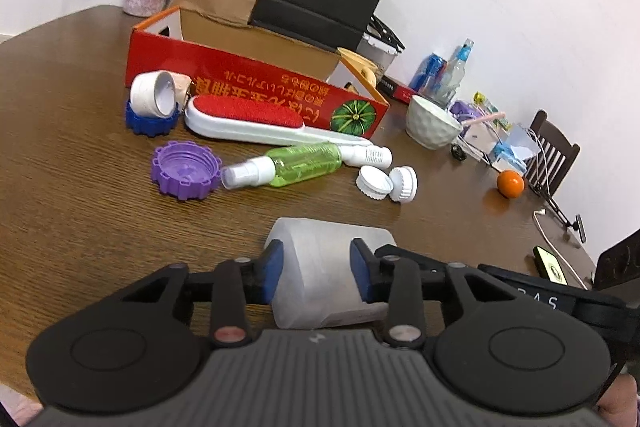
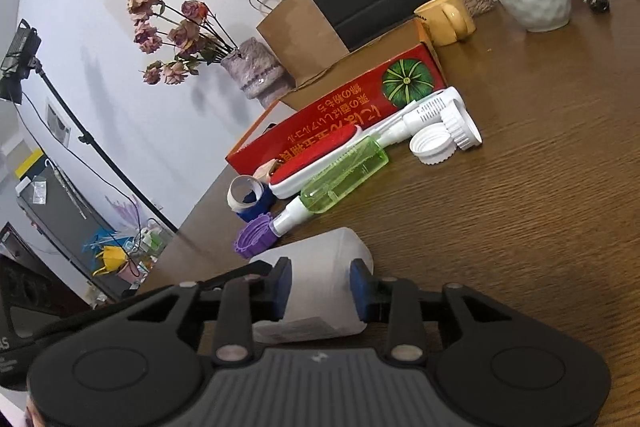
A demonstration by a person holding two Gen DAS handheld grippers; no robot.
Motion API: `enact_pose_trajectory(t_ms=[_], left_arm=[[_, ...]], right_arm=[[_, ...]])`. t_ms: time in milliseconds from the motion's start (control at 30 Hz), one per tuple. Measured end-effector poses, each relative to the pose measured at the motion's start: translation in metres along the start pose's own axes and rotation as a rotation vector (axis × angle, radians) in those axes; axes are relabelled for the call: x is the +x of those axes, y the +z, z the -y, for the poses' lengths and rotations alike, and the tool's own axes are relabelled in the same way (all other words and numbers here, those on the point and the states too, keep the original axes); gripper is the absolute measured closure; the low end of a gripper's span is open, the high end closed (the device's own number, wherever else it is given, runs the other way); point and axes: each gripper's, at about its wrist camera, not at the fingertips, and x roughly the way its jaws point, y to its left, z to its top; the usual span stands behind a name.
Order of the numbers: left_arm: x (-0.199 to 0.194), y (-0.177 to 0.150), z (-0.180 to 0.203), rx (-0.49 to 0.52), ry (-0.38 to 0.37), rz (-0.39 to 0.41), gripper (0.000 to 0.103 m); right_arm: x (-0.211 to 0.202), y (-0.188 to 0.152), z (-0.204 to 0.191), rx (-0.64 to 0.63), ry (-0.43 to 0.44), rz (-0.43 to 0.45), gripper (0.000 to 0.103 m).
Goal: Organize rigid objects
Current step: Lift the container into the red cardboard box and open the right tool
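Note:
A translucent white bottle [image 1: 320, 267] lies on its side on the brown table [image 1: 80, 187], close in front of both cameras. My left gripper [image 1: 317, 269] is shut on it, one blue pad pressed on each side. From the other side my right gripper [image 2: 320, 287] is shut on the same bottle [image 2: 320, 267]. Behind it lie a green spray bottle [image 1: 300, 165], a purple cap [image 1: 186, 171], two white caps [image 1: 386, 183], a red and white lint brush [image 1: 248, 121], a white ring on a blue cap [image 1: 150, 103] and a small white tube [image 1: 370, 155].
An open red cardboard box [image 1: 256, 83] stands behind the loose things, with brown and black paper bags and a vase beyond. To the right are a yellow mug [image 2: 448, 19], a white bowl [image 1: 430, 125], an orange [image 1: 510, 183], bottles, cables and a phone [image 1: 554, 269].

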Motion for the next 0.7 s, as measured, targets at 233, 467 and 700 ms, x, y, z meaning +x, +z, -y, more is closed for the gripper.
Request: enact_pose_trajectory(t_ms=[233, 467, 700], left_arm=[[-0.017, 0.011, 0.024, 0.075, -0.024, 0.118, 0.073], [-0.004, 0.076, 0.042, 0.13, -0.083, 0.235, 0.073], [0.038, 0.161, 0.047, 0.138, -0.114, 0.275, 0.073]], right_arm=[[-0.02, 0.02, -0.009, -0.026, 0.022, 0.125, 0.075], [-0.017, 0.096, -0.029, -0.095, 0.036, 0.267, 0.075], [0.023, 0.185, -0.034, -0.141, 0.03, 0.327, 0.075]])
